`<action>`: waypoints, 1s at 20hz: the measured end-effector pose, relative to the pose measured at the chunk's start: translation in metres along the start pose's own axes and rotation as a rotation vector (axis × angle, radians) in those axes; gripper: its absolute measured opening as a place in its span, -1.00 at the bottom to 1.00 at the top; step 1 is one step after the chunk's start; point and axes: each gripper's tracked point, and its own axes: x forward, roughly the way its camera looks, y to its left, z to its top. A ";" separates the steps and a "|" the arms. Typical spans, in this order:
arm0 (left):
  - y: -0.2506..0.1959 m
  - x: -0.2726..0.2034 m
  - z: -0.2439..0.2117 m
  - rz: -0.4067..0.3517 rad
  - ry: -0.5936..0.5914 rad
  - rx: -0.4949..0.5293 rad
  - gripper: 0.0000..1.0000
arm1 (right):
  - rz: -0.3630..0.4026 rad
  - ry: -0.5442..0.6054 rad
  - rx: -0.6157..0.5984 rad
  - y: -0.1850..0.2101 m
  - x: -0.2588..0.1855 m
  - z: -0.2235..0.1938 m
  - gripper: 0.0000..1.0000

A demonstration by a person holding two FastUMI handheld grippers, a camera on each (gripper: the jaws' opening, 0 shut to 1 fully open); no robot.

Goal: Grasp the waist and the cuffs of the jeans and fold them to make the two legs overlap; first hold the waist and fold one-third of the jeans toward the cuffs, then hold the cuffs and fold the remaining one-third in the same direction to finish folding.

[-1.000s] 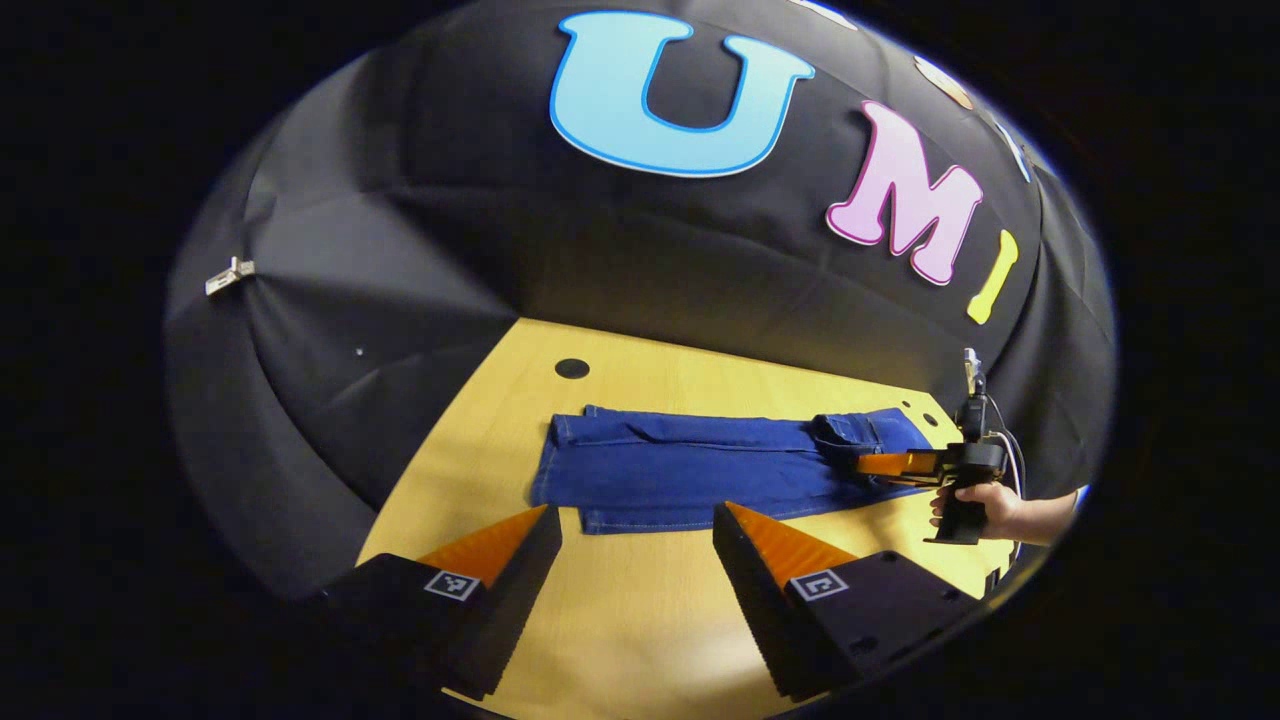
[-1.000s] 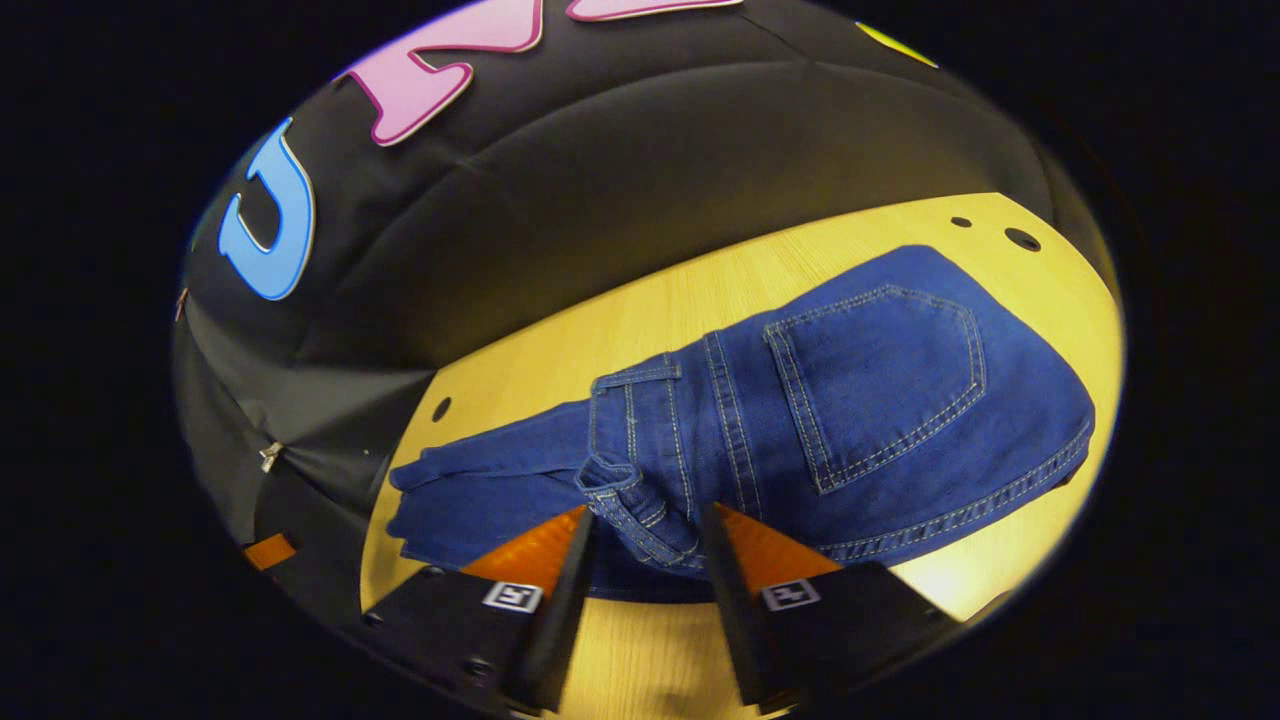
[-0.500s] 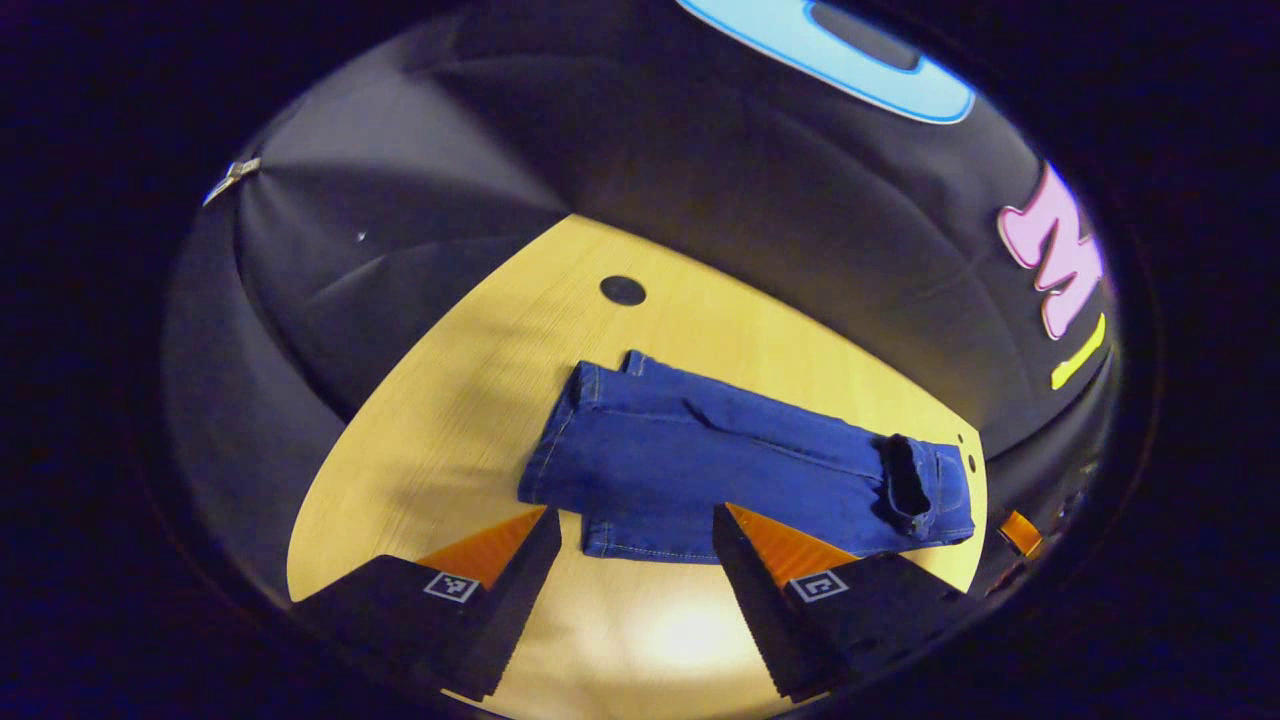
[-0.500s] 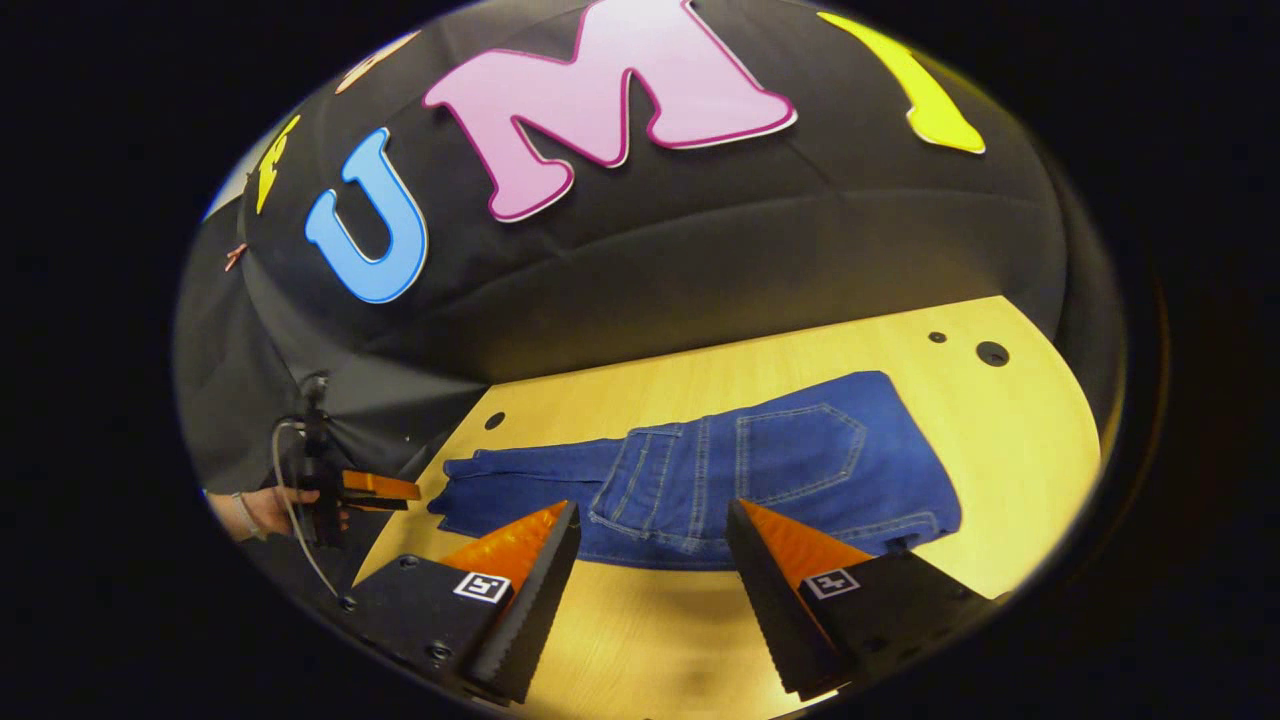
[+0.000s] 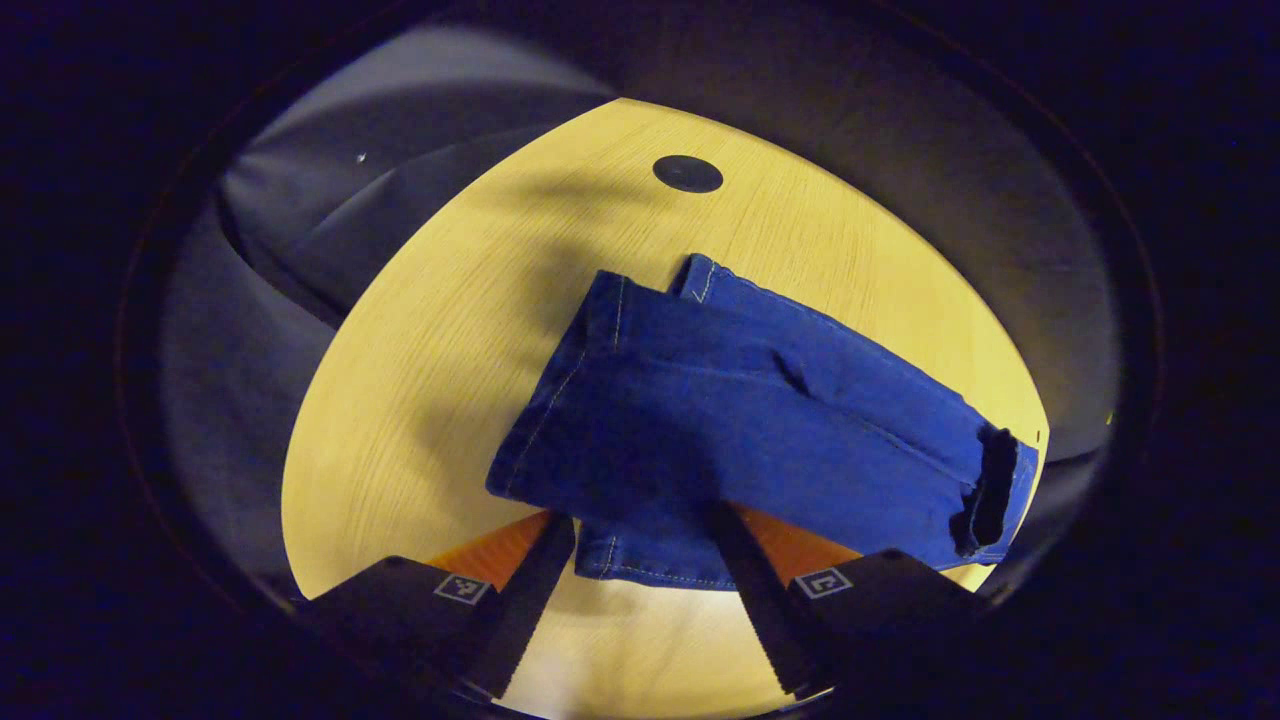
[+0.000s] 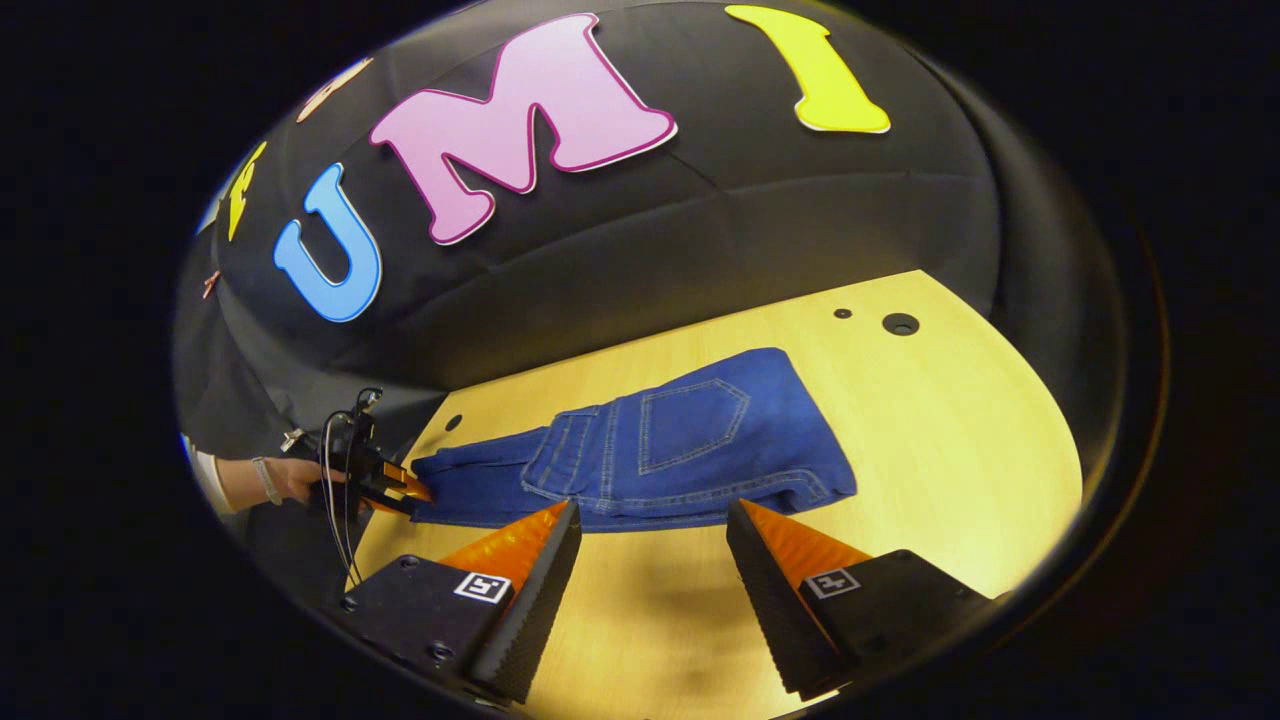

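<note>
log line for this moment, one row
stage: waist third folded | jeans: flat on table | left gripper: open, at cuffs | right gripper: open, clear

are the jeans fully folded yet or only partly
Partly: the blue denim jeans have the waist end folded over, back pocket up, while the cuffs still lie flat.

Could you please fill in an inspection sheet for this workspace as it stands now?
Surface: wooden table, with round holes.
Job's things: jeans flat, waist end folded over the legs, back pocket up.
Clutter: nothing seen.
Grippers: left gripper open, low at the cuffs, fabric edge between its fingers; right gripper open, clear of the denim.
Cables: a cable loop hangs from the left gripper.
Surroundings: black cloth wall.
</note>
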 end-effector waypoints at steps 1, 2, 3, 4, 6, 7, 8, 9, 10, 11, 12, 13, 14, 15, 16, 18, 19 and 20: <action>-0.005 -0.001 0.004 -0.003 -0.009 0.048 0.84 | -0.002 0.002 -0.003 -0.003 -0.004 0.000 0.81; -0.009 -0.004 0.003 -0.007 0.002 0.098 0.86 | -0.005 -0.005 -0.004 -0.005 -0.007 0.001 0.81; -0.020 0.001 0.003 -0.036 0.006 0.105 0.63 | -0.003 -0.011 -0.005 -0.006 -0.009 0.004 0.81; -0.032 -0.002 0.007 -0.064 -0.008 0.088 0.19 | 0.001 -0.016 -0.005 -0.007 -0.010 0.007 0.80; -0.034 -0.003 0.011 -0.051 -0.032 0.042 -0.70 | 0.010 -0.023 -0.003 -0.006 -0.013 0.009 0.80; -0.037 -0.006 0.010 -0.078 -0.026 0.028 -0.83 | 0.013 -0.023 0.001 -0.006 -0.015 0.010 0.80; -0.043 -0.010 0.010 -0.122 -0.031 0.005 -0.85 | 0.016 -0.025 0.004 -0.005 -0.018 0.012 0.80; -0.056 -0.019 0.014 -0.183 -0.045 -0.021 -0.87 | 0.017 -0.030 0.005 -0.006 -0.019 0.014 0.80; -0.072 -0.032 0.017 -0.239 -0.066 -0.029 -0.87 | 0.018 -0.036 0.006 -0.007 -0.020 0.016 0.80; -0.086 -0.051 0.023 -0.285 -0.092 -0.016 -0.87 | 0.019 -0.038 0.008 -0.008 -0.022 0.019 0.80; -0.098 -0.072 0.027 -0.319 -0.129 0.015 -0.88 | 0.018 -0.041 0.011 -0.008 -0.024 0.021 0.80; -0.115 -0.094 0.035 -0.343 -0.172 0.057 -0.88 | 0.019 -0.046 0.016 -0.009 -0.026 0.023 0.80; -0.133 -0.121 0.039 -0.366 -0.218 0.099 -0.88 | 0.023 -0.052 0.020 -0.008 -0.028 0.025 0.80; -0.155 -0.148 0.044 -0.396 -0.260 0.143 -0.87 | 0.027 -0.058 0.023 -0.008 -0.030 0.027 0.80; -0.181 -0.174 0.045 -0.425 -0.298 0.195 -0.88 | 0.029 -0.059 0.025 -0.009 -0.030 0.028 0.80; -0.246 -0.202 0.034 -0.475 -0.345 0.314 -0.88 | 0.036 -0.052 0.033 -0.009 -0.032 0.029 0.80; -0.283 -0.213 0.025 -0.507 -0.357 0.369 -0.88 | 0.037 -0.051 0.032 -0.010 -0.034 0.030 0.80; -0.314 -0.221 0.016 -0.546 -0.360 0.416 -0.88 | 0.033 -0.057 0.024 -0.013 -0.038 0.033 0.80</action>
